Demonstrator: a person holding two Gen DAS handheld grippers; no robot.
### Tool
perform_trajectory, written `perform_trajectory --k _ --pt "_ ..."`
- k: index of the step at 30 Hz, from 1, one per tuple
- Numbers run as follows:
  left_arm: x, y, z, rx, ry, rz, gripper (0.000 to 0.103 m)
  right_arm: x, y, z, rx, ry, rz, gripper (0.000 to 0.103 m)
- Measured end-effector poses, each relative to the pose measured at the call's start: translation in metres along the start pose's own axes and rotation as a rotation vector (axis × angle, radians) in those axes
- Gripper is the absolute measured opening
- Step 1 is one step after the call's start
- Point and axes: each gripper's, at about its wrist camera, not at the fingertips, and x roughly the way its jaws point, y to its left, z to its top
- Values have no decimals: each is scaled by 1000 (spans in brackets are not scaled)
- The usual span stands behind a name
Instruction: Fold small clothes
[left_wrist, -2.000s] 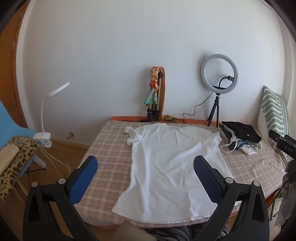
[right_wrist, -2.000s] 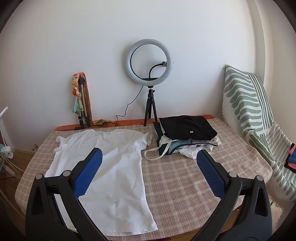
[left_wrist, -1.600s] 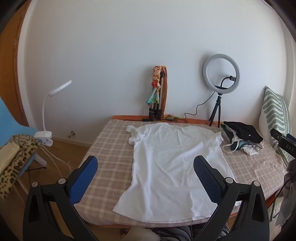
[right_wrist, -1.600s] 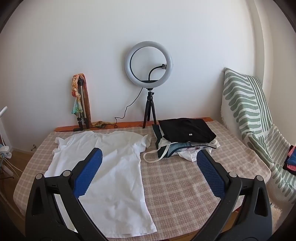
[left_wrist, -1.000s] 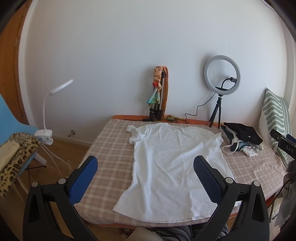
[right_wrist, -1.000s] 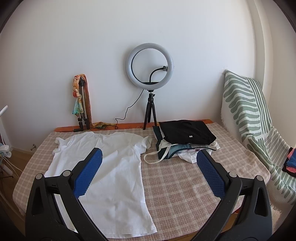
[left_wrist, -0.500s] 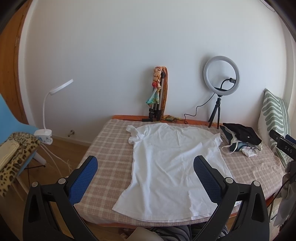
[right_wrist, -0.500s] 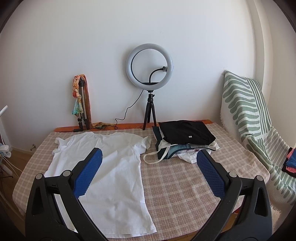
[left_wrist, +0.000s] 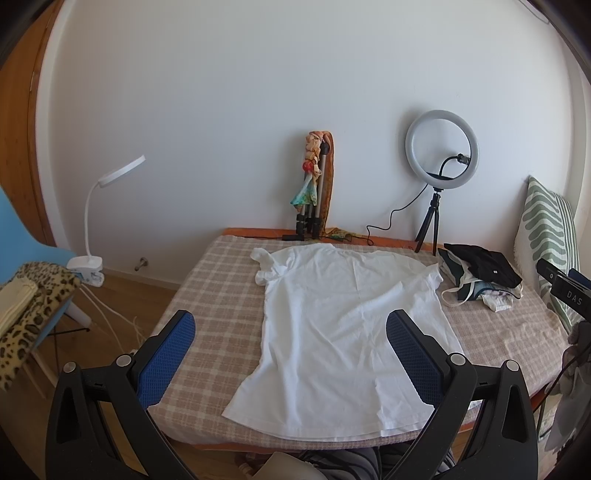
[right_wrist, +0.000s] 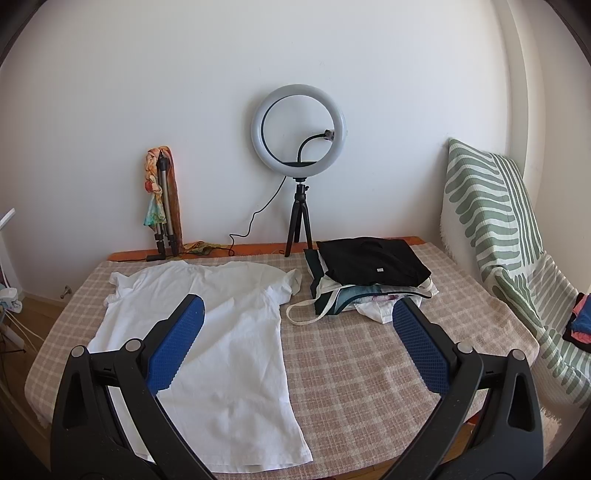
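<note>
A white T-shirt (left_wrist: 343, 325) (right_wrist: 221, 332) lies spread flat on the checked table (left_wrist: 221, 295) (right_wrist: 369, 369), collar toward the wall and hem at the near edge. My left gripper (left_wrist: 291, 321) hangs open above the near edge, its blue pads on either side of the shirt's lower half, holding nothing. Further right, my right gripper (right_wrist: 299, 310) is also open and empty, above the shirt's right edge and the bare cloth beside it. A pile of folded clothes (left_wrist: 480, 277) (right_wrist: 369, 273) with a black piece on top sits at the back right.
A ring light on a tripod (right_wrist: 300, 147) (left_wrist: 441, 155) and a folded tripod with a scarf (right_wrist: 162, 199) (left_wrist: 314, 188) stand against the wall. A striped cushion (right_wrist: 491, 229) is at the right. Left of the table are a clip lamp (left_wrist: 96, 221) and a leopard-print chair (left_wrist: 29, 306).
Both views shift only slightly; the left gripper drifted back a little from the table. The shirt and the pile lie as before, and both grippers stay open.
</note>
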Motion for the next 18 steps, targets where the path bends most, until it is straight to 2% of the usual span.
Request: perform_trajectory --k 18 --pt "2 1 -1 -9 10 -2 103 1 1 -1 -3 1 0 103"
